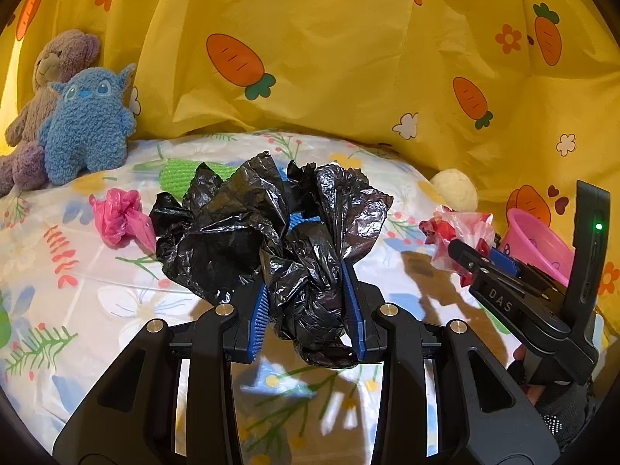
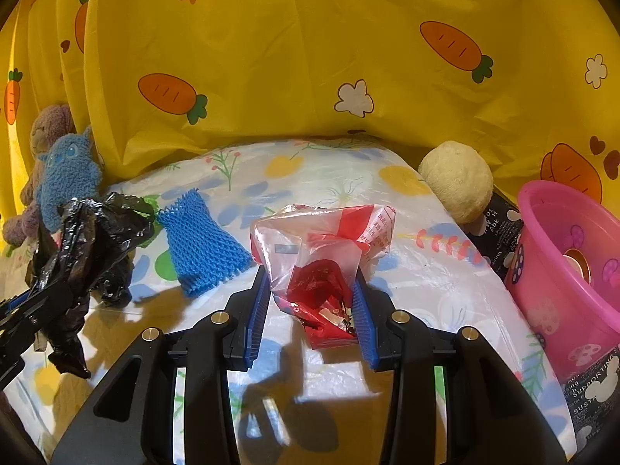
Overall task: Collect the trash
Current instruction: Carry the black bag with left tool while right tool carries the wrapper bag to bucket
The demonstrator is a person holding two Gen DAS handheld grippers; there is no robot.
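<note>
1. Left gripper (image 1: 308, 310): blue ribbed pads closed on a crumpled black bag (image 1: 271, 232), held just above the floral sheet (image 1: 116, 310). The bag billows out past the pads, up and to the left.
2. Right gripper (image 2: 312, 306): pads closed on a clear-and-red plastic bag (image 2: 321, 255), low over the middle of the sheet. Printed text shows on its upper right corner.
3. Handling, judged: both bags are thin film, very light, soft and slippery. They crush without springing back much. A pinch on the bunched, wadded part holds best; a single loose flap could slide out of the pads.
4. Other loose trash: a pink bag (image 1: 120, 221) lies crumpled at far left on the sheet, near the blue plush toy (image 1: 87, 124). A blue mesh sleeve (image 2: 203, 244) lies flat between the two held bags; open weave, foamy-looking, easy to snag.
5. Pink bucket (image 2: 573, 271) stands at the right edge, rigid smooth plastic, mouth open; the likely drop point.
6. Yellow carrot-print curtain (image 2: 310, 58) behind, glossy with creases. A cream plush ball (image 2: 457, 178) sits far right.
</note>
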